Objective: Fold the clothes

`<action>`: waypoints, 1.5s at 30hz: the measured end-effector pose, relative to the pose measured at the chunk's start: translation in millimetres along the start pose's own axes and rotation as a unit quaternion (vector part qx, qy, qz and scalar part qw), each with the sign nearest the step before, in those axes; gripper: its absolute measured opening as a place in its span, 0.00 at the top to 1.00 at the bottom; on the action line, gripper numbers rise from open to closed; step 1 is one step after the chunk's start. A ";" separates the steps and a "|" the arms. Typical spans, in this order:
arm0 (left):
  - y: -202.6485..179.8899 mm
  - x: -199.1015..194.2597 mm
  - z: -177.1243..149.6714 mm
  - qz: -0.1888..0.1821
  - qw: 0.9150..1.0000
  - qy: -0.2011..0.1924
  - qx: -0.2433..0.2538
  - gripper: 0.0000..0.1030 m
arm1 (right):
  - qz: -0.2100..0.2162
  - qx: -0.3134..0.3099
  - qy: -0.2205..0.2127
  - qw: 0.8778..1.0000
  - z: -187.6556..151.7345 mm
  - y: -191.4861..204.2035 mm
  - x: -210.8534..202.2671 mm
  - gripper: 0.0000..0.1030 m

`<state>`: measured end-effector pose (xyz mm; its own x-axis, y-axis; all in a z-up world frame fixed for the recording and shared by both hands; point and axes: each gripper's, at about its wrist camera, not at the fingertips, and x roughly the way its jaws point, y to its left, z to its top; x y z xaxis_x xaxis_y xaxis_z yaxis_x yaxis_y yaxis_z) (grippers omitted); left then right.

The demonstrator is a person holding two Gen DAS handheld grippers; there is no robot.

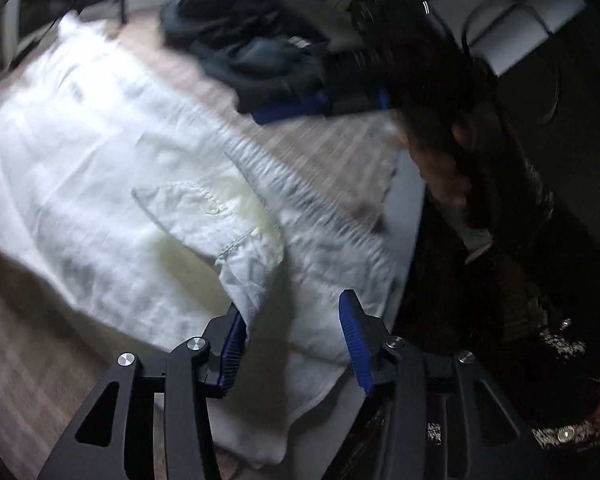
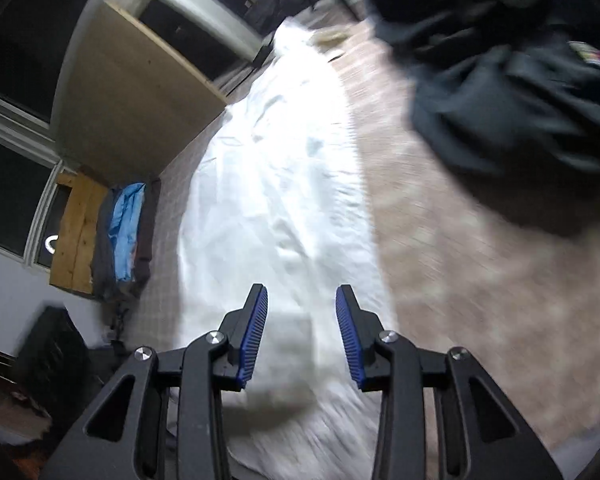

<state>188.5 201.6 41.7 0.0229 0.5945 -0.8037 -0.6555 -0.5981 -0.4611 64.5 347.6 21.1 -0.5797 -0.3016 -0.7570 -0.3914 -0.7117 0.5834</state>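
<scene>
- My left gripper [image 1: 296, 340] is nearest the lens, its blue-padded jaws standing apart over the near edge of the white shirt [image 1: 140, 184]. A fold of the cloth lies against the left pad, but the pads are not pressed together on it, so I read this gripper as open.
- The white shirt is spread out on the bed [image 1: 320, 152], which has a pale pinkish checked cover. A buttoned pocket or cuff shows near the middle of the cloth.
- In the right wrist view, my right gripper [image 2: 302, 332] also stands open above the white shirt [image 2: 276, 184], with nothing between its pads.
- From that side the shirt runs as a long bright strip away from me across the bed [image 2: 460, 280].
- A heap of dark clothes [image 1: 252, 48] lies on the bed beyond the shirt; in the right view the dark clothes [image 2: 512, 96] sit to the upper right.
- Both views are blurred, so fine detail of the fabric is hard to tell.
- A wooden board [image 2: 140, 92] leans by the windows to the left of the bed, with a blue cloth [image 2: 126, 232] below it.
</scene>
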 end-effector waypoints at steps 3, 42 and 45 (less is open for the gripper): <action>13.5 -20.3 -10.5 -0.001 0.999 -0.029 -0.024 0.58 | -0.023 -0.026 0.035 0.999 4.1 16.3 19.6 0.66; -33.9 29.7 -37.5 0.034 0.995 -0.087 -0.029 0.81 | -0.037 -0.180 0.121 0.975 10.9 45.8 74.1 0.58; -30.1 30.6 -37.8 0.029 0.993 -0.098 -0.060 0.94 | -0.043 -0.207 0.131 0.969 13.4 51.4 81.4 0.96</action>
<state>237.5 217.5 16.8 -0.1680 0.6431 -0.7471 -0.5559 -0.6877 -0.4670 -12.4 295.0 -6.5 -0.3357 -0.3411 -0.8780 -0.0792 -0.9186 0.3871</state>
